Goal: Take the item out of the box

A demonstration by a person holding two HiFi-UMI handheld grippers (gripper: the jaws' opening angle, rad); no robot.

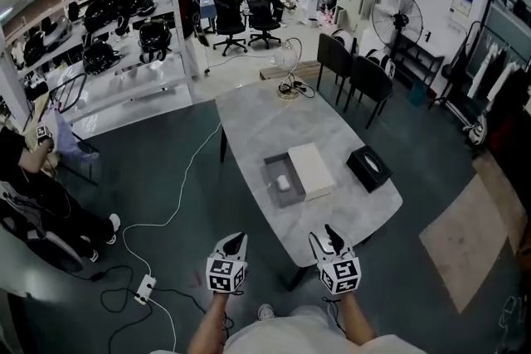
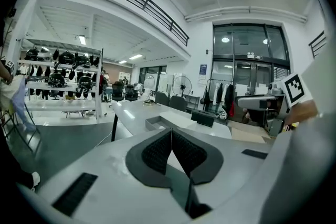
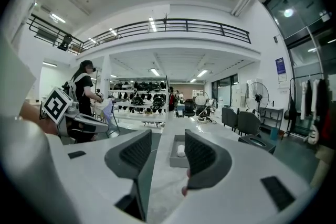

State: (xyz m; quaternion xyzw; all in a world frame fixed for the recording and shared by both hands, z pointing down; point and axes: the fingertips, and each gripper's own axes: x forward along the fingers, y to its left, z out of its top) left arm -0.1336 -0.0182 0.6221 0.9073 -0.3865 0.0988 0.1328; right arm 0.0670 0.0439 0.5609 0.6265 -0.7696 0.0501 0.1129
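Lying inside the shallow grey open box (image 1: 269, 178) on the pale marble-topped table (image 1: 265, 124), the small white rounded item (image 1: 284, 182) sits well ahead of both grippers, which hover off the table's near edge. A flat white lid (image 1: 311, 170) touches the box's right side. The right gripper (image 3: 168, 134) stands open and empty, and the item (image 3: 181, 150) shows in the distance between its jaws. The left gripper (image 2: 171, 131) has its jaws pressed together on nothing.

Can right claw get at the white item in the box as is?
Probably yes: the box is open, its lid beside it, the right claw open, nothing between it and the white item.
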